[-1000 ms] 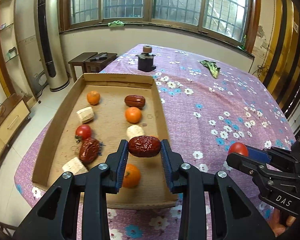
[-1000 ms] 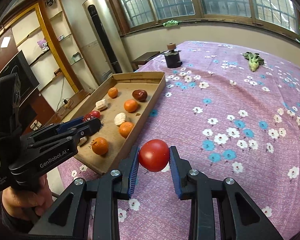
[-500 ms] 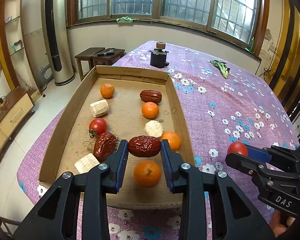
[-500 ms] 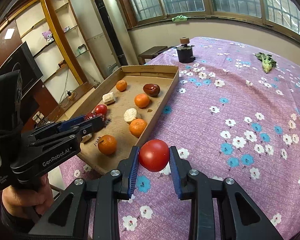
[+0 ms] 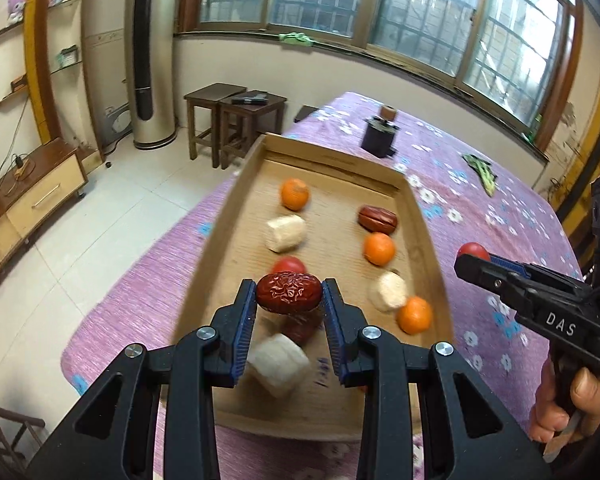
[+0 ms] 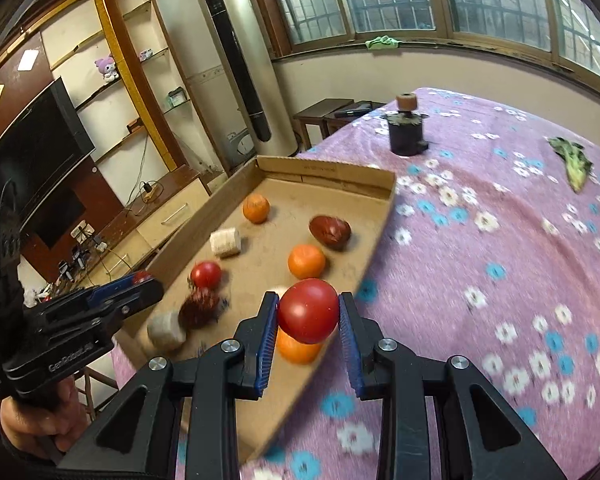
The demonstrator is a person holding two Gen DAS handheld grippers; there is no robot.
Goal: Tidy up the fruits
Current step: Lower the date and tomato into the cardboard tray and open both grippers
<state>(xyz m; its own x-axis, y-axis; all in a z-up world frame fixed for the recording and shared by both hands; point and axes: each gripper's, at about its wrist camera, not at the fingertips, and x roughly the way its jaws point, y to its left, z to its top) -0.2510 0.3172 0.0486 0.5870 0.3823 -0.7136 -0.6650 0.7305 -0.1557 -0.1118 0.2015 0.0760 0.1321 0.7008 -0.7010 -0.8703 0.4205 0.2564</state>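
Note:
My left gripper (image 5: 289,300) is shut on a wrinkled red date (image 5: 289,293) and holds it above the near left part of the cardboard tray (image 5: 431,240). My right gripper (image 6: 308,316) is shut on a red tomato (image 6: 308,310) over the tray's near right edge (image 6: 374,248). In the tray lie several oranges (image 5: 379,249), white corn pieces (image 5: 285,233), another tomato (image 6: 206,275) and two more dates (image 5: 378,218). The right gripper also shows in the left wrist view (image 5: 474,254), and the left gripper shows in the right wrist view (image 6: 140,280).
The table has a purple flowered cloth (image 6: 500,264). A black pot with a brown knob (image 6: 406,128) stands beyond the tray, and a green vegetable (image 6: 572,162) lies at the far right. Wooden stools (image 5: 236,120) and a tall air conditioner (image 5: 150,56) stand off the table's left.
Both grippers have moved left toward the tray while still holding their fruit. The left one now hangs over the tray's left column, and the right one has reached the tray's right edge.

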